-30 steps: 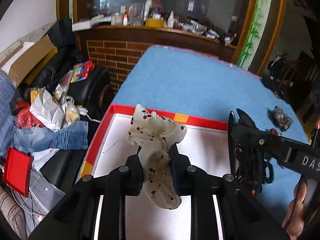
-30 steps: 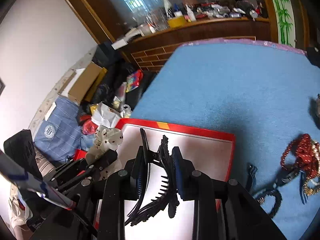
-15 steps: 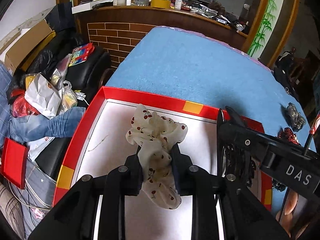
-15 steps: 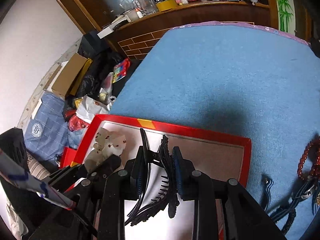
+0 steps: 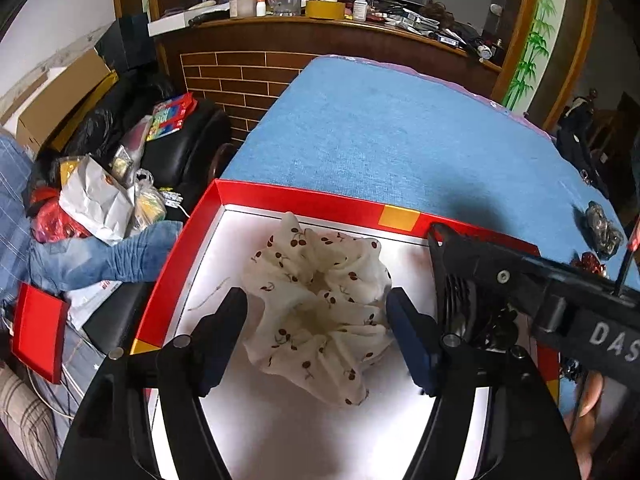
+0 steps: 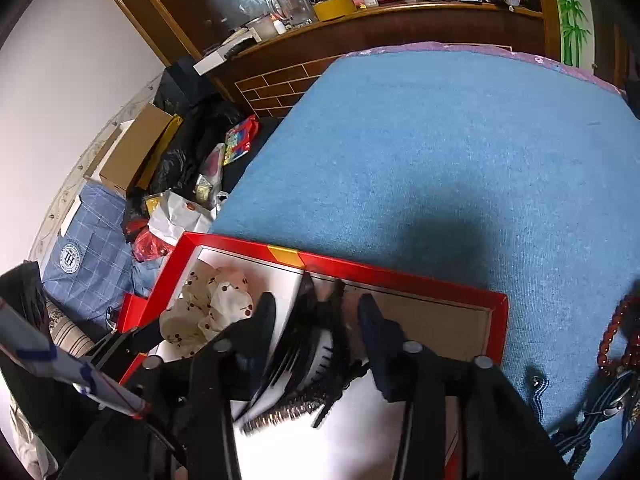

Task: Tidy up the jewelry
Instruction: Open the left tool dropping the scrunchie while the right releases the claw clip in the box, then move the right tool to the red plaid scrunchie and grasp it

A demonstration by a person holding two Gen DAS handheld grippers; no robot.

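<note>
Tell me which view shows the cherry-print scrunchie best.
The left wrist view: the scrunchie lies centered and whole in the red-rimmed box, between the open left tool. The right wrist view catches only part of it, at the box's left end, behind that tool.

Both grippers have let go: the left gripper (image 5: 316, 320) now has its jaws spread wide, and the scrunchie (image 5: 320, 312) lies fluffed out in the tray (image 5: 304, 200) at frame centre. The right gripper (image 6: 316, 312) has parted too, leaving the black clip (image 6: 308, 360) blurred between its fingers, lower centre.

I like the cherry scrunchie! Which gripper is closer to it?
Left. The left gripper is open around the scrunchie in the red tray; the right gripper sits beside it, over the black clip.
</note>
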